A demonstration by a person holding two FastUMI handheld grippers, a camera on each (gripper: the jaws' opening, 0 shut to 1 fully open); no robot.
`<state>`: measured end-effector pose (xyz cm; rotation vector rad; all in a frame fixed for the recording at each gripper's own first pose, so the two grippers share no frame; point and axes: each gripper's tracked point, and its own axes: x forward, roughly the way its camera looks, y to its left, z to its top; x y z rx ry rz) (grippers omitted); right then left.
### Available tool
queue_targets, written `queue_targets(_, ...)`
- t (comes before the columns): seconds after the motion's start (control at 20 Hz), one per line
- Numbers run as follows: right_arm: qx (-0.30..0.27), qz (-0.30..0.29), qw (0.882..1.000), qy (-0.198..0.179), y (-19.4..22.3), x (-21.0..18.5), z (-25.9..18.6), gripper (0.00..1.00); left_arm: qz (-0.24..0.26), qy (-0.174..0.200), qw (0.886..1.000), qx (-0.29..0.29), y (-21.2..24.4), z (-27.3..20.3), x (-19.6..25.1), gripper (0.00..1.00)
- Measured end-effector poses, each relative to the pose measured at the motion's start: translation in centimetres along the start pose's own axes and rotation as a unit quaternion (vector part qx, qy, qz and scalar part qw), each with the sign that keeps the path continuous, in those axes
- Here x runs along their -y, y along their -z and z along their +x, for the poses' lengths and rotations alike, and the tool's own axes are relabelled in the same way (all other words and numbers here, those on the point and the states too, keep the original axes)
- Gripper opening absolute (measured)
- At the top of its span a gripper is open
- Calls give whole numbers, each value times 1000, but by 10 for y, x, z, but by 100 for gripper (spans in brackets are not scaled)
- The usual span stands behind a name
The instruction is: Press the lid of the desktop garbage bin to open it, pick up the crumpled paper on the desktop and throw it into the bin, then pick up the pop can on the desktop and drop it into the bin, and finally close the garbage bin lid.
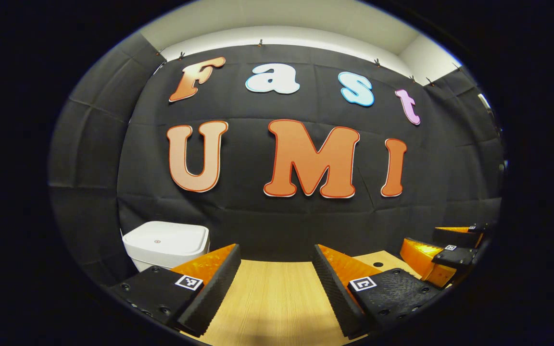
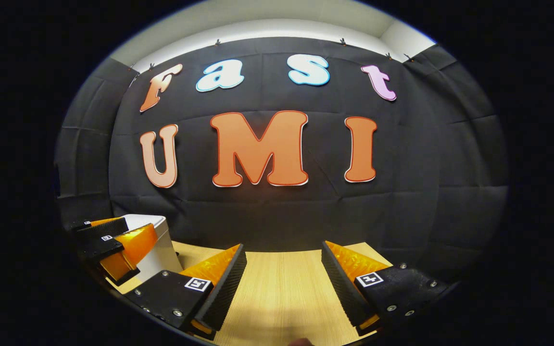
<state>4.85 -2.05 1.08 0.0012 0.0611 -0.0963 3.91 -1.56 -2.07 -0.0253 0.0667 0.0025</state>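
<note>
A white garbage bin (image 1: 166,245) with its lid down stands at the back left of the wooden table (image 1: 272,298), just beyond my left gripper's left finger. My left gripper (image 1: 277,276) hangs open over bare wood with nothing between its fingers. In the right gripper view, my right gripper (image 2: 283,274) is also open and empty above the table (image 2: 282,293). The bin (image 2: 159,240) shows there at the far left, partly behind the left gripper (image 2: 113,247). In the left gripper view, the right gripper (image 1: 443,252) appears at the far right.
The black cloth wall closes off the back of the table. A small dark hole (image 1: 378,264) marks the tabletop near the back right corner. The table's far right corner (image 2: 368,247) ends close to the wall.
</note>
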Motion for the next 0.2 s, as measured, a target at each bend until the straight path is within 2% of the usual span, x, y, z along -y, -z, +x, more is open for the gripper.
queue_targets(0.2,-8,1,1000,-8,5,-6,1,94,11,2,1000,-7,7,0,1,95)
